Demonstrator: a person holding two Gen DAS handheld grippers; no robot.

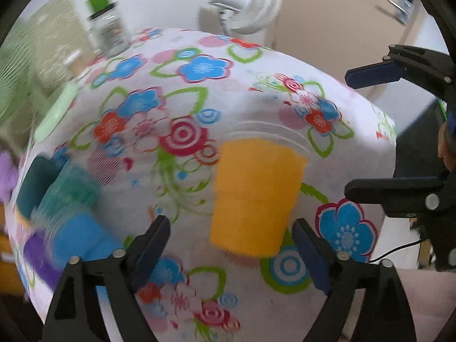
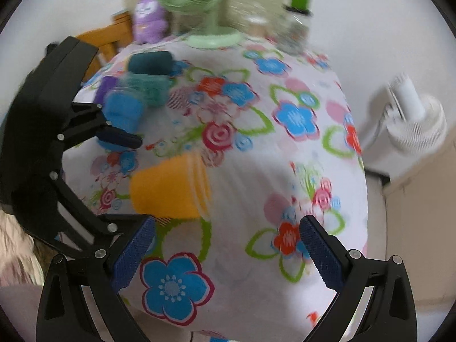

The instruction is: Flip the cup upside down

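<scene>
Both views are smeared with blur, so we can't read the cup's (image 1: 256,196) rim clearly — the orange cup sits on the flowered cloth (image 1: 256,91) of the bench, mouth toward the far side. We can't tell what the blue, teal and purple things (image 2: 134,97) piled at the far corner are. Our left gripper (image 1: 230,239) has its jaws spread wide around the cup, not touching; our right gripper (image 2: 228,245) is spread too, empty — the cup lies beside it. A white fan (image 1: 245,2) and a green fan (image 2: 196,2) stand behind.

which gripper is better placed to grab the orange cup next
Left, probably. The orange cup lies just ahead between the open left gripper fingers, while the open right gripper points past it, cup off to its left.
</scene>
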